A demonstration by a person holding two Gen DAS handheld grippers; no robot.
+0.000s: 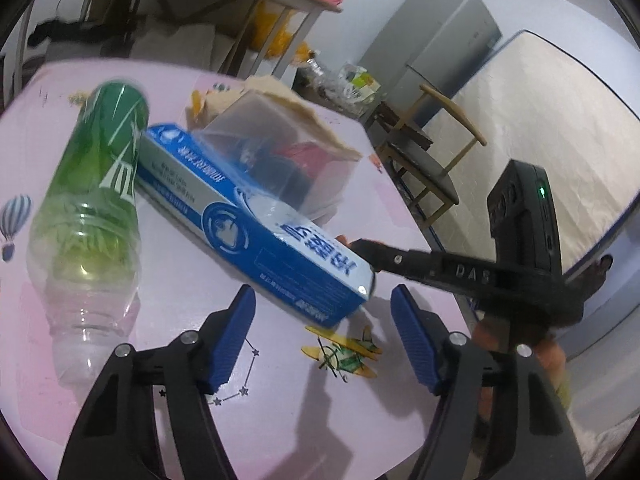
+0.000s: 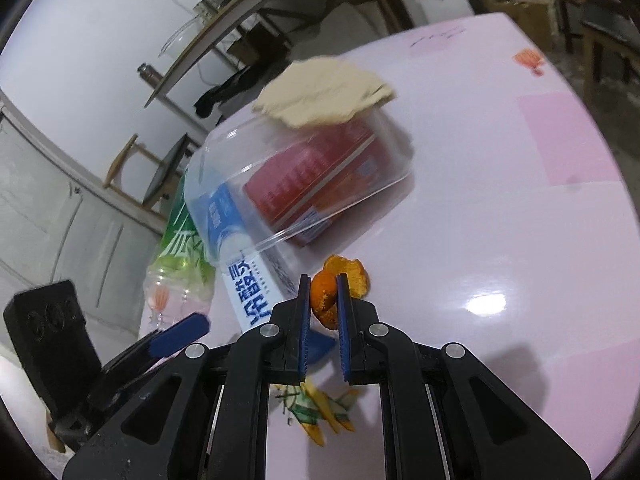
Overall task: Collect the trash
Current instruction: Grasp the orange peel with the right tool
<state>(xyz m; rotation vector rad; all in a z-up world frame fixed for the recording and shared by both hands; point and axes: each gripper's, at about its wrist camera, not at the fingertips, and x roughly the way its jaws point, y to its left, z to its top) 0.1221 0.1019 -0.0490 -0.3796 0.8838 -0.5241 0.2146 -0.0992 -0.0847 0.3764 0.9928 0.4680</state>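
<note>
A: What's hard to read?
B: Both views are motion-smeared. The red box [image 2: 320, 184] sits under a clear plastic tub [image 2: 296, 176], so its print is unreadable. A tan paper sheet [image 2: 324, 96] lies on top of the tub and hides the far side. The green bottle [image 1: 92, 208] has its neck cut off behind the left gripper's arm in the left wrist view.

A: Grippers?
B: Right gripper [image 2: 324, 300]: jaws drawn close, clamped on an orange peel [image 2: 323, 298]. A second bit of peel [image 2: 350, 276] sits just beyond it; can't tell if it's joined or loose on the counter. Left gripper [image 1: 322, 332]: jaws apart, nothing between the pads, near end of the blue box [image 1: 256, 224] just ahead of them.

A: Where's the trash?
B: All on the pink counter [image 2: 500, 240]. The bottle lies on its side, touching the blue box. The blue box leans up against the tub. Peel is in the right gripper, above the counter near the blue box's end.

A: What's in the way?
B: The right gripper's finger pokes in beside the blue box's end in the left wrist view. An aeroplane print [image 1: 344, 354] on the counter is just a picture.

A: Room to move?
B: Open counter to the right of the tub. The counter edge runs close on the right in the left wrist view, with a chair [image 1: 424, 160] and a mattress [image 1: 532, 128] beyond it.
</note>
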